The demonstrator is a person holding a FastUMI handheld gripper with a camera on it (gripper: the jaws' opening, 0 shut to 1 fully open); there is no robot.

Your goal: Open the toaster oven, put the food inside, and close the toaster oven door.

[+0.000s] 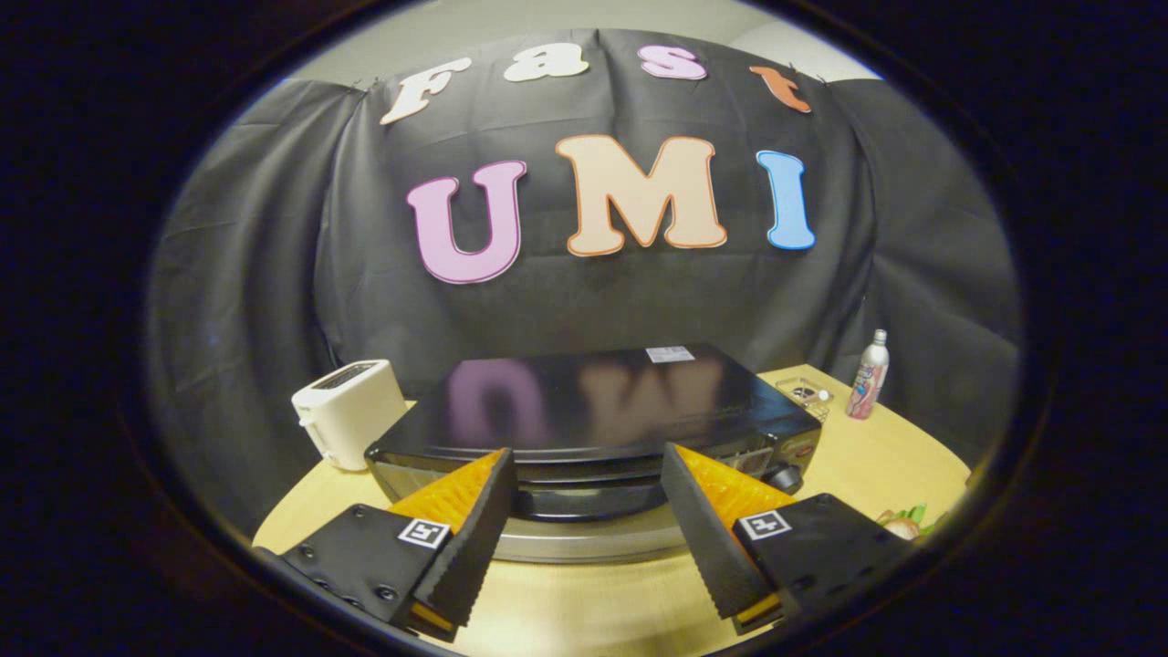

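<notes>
while the glossy black toaster oven [593, 411] sits shut on the pale wooden table [876, 456], the black-and-orange gripper [584, 474] hovers level before its door handle [589, 497], jaws spread wide and empty. closing too high could slip off the handle; the leafy food [908, 522] waits at right, beyond the right finger.
</notes>
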